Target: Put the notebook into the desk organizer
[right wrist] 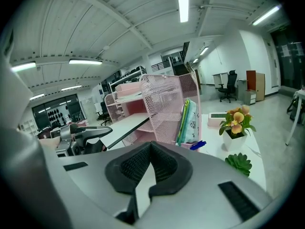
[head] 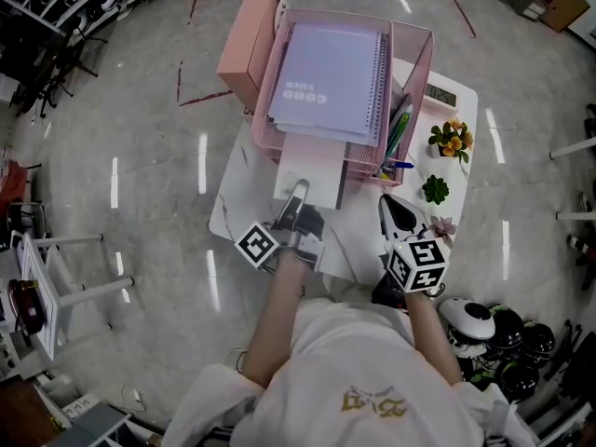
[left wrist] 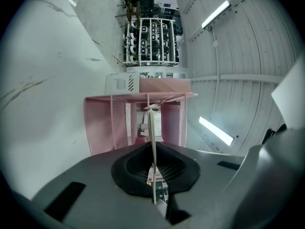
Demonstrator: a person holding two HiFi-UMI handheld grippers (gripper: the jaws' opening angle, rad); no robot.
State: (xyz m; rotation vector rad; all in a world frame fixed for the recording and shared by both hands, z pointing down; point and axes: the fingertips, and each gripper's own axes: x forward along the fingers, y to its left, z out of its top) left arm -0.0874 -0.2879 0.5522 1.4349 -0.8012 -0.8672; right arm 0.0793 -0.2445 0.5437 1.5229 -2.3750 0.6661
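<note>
A pink mesh desk organizer [head: 264, 93] stands on the white table [head: 237, 194]. My left gripper [head: 296, 194] is shut on the near edge of a pale notebook [head: 312, 168], held flat, whose far end lies inside the organizer's lower tray. In the left gripper view the notebook [left wrist: 152, 128] shows edge-on between the jaws [left wrist: 153, 149], running toward the organizer [left wrist: 102, 123]. My right gripper [head: 391, 205] hovers over the table to the right, jaws shut and empty [right wrist: 151, 147]. From the right gripper view I see the notebook [right wrist: 125, 125] reaching into the organizer [right wrist: 167, 104].
A purple spiral notebook [head: 331, 73] lies on the top tray. Pens and a pouch [head: 399, 130] fill the organizer's right compartment. Potted flowers [head: 452, 140], a succulent [head: 435, 190] and a small display [head: 440, 93] stand along the table's right side. A pink box [head: 247, 49] sits left of the organizer.
</note>
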